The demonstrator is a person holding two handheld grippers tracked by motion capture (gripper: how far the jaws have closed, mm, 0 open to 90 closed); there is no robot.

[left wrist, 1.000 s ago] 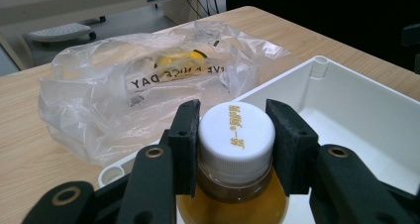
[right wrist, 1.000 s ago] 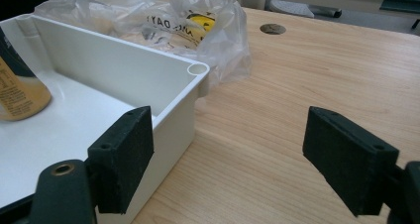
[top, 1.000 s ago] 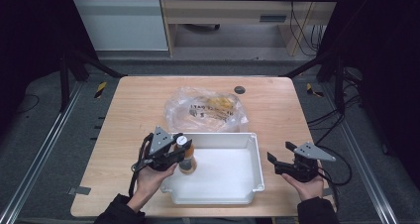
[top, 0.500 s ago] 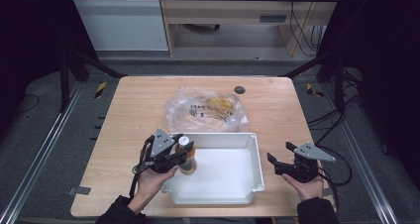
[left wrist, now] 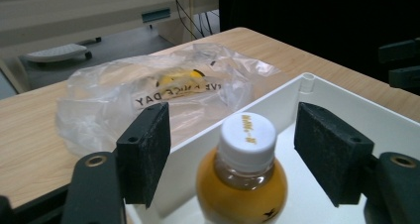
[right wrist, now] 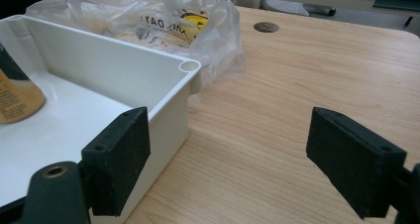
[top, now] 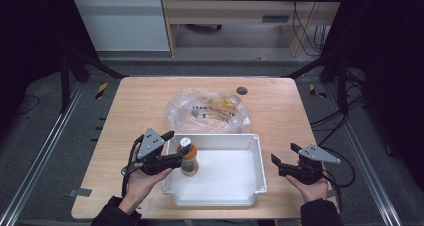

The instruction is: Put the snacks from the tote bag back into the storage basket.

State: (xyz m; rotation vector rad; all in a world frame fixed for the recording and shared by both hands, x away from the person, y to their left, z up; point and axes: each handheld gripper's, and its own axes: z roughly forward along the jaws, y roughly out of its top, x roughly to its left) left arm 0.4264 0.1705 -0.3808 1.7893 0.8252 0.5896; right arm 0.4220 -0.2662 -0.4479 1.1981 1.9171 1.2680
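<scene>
Orange drink in a white-capped bottle [left wrist: 241, 184] is standing upright at the left end of the white bin [top: 257, 158], while the left gripper [left wrist: 233, 152] is flanking it wide open without touching, and the right gripper [right wrist: 233, 159] is idling open beside the bin, probably on standby

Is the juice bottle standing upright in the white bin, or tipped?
Upright: the juice bottle stands on the white bin floor, white cap up.
</scene>
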